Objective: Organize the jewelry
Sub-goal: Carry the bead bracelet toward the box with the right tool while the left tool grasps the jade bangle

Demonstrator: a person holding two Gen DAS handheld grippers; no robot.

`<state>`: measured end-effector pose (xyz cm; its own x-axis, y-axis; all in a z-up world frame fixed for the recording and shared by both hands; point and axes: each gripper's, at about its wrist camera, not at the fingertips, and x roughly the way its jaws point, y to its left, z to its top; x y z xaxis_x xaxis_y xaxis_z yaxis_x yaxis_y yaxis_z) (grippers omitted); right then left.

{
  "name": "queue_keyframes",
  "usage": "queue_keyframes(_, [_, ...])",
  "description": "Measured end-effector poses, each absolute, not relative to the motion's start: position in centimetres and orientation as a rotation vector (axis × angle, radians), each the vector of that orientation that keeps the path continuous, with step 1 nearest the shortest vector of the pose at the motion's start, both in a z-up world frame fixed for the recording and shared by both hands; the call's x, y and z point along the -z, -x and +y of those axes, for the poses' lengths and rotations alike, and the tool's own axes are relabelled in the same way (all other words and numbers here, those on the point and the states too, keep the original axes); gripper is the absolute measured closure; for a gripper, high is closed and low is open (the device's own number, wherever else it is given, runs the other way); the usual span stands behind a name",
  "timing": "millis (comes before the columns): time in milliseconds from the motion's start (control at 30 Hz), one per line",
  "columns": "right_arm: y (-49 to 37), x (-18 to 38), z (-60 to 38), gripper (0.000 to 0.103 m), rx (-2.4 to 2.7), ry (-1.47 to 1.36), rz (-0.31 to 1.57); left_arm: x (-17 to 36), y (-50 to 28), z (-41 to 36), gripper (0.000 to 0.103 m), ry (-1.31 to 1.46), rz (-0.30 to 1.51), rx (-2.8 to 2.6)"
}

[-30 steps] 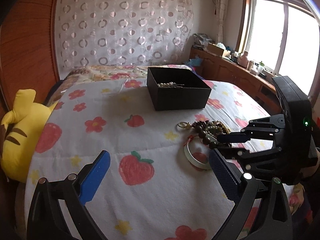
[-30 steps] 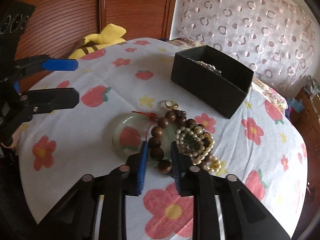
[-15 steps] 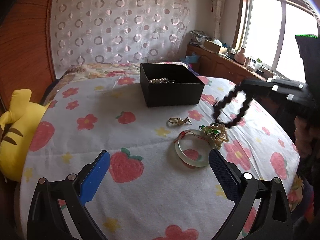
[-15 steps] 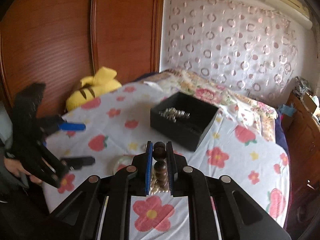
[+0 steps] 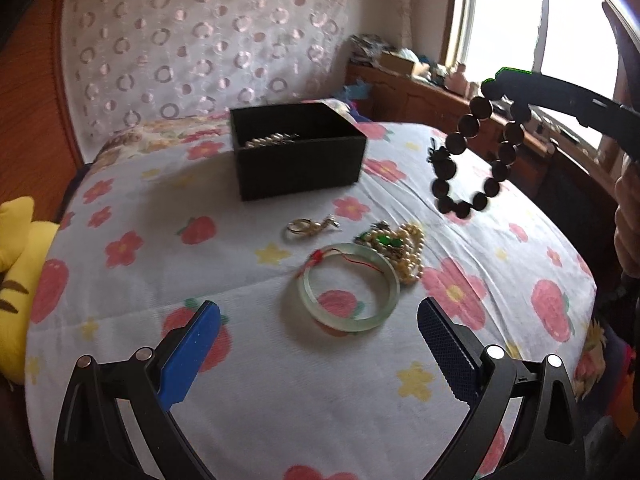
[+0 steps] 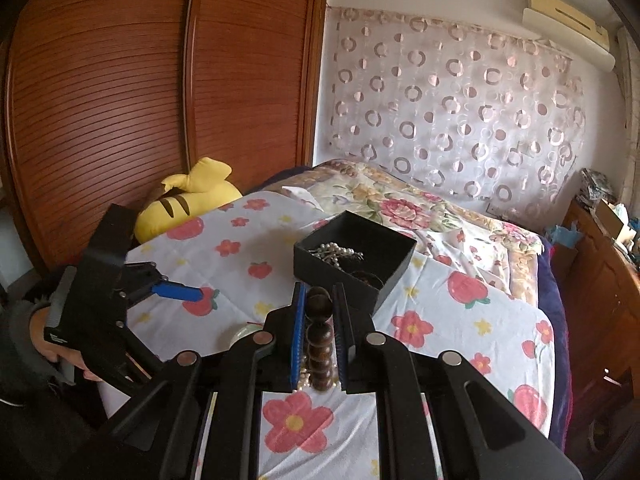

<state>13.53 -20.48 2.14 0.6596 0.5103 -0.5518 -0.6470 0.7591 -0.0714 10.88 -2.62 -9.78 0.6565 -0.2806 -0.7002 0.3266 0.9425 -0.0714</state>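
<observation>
My right gripper [image 6: 318, 300] is shut on a dark wooden bead bracelet [image 6: 320, 340], which hangs as a loop [image 5: 458, 144] in the air to the right of the black box [image 5: 300, 176]. The box [image 6: 332, 272] is open and holds pearl jewelry [image 5: 272, 140]. On the flowered bedspread lie a pale green jade bangle [image 5: 376, 320], a pearl necklace with a green pendant [image 5: 408, 252] and a small gold piece [image 5: 304, 226]. My left gripper [image 5: 316, 344] hovers open just before the bangle, with nothing between its fingers.
A yellow plush toy [image 5: 16, 264] lies at the bed's left edge by the wooden wardrobe [image 6: 120, 100]. A cluttered wooden sideboard [image 5: 420, 92] runs under the window on the right. A person's hand [image 5: 628, 216] holds the right gripper. The bedspread drops off at the right.
The right gripper has shut on the bead bracelet and lifted it off the pile, so it now hangs in the air. The left gripper has moved closer to the bangle.
</observation>
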Motion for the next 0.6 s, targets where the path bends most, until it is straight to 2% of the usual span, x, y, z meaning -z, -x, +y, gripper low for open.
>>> queue_keyframes(600, [-14.2,0.7,-24.7,0.088,-0.586,0.201,0.583,11.5,-14.1,-6.2,0.008,-0.176,0.882,0.356])
